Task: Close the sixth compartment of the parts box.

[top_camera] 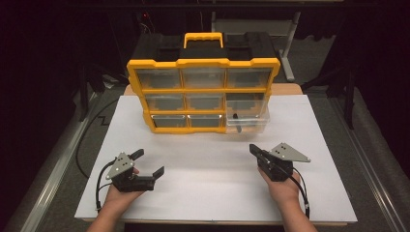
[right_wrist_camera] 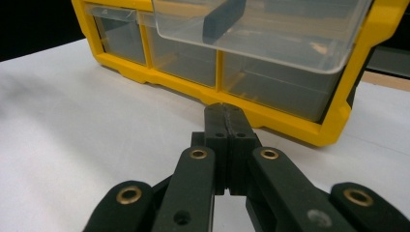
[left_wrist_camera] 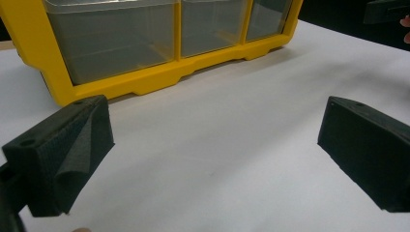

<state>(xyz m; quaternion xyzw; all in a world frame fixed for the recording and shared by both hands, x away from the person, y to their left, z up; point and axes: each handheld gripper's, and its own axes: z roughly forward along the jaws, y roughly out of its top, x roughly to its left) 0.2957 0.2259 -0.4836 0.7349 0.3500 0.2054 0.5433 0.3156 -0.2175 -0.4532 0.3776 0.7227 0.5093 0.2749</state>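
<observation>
The pulled-out clear drawer (top_camera: 246, 118), at the organizer's (top_camera: 203, 94) lower right toward the worktop's far edge, lies straight ahead of the nearer right tool (top_camera: 256, 152), pressed together; the left tool (top_camera: 147, 163) is spread.

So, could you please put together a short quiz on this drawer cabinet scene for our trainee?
1. True or false: the left claw stands open.
2. Which drawer of the yellow organizer is pulled out: A) top left, B) middle, C) right side, lower?
3. What lies in the pulled-out clear drawer?

Key:
1. True; its jaws stand wide apart over the white board.
2. C.
3. A small dark object; what it is cannot be told. The right claw is shut and holds nothing.
</observation>
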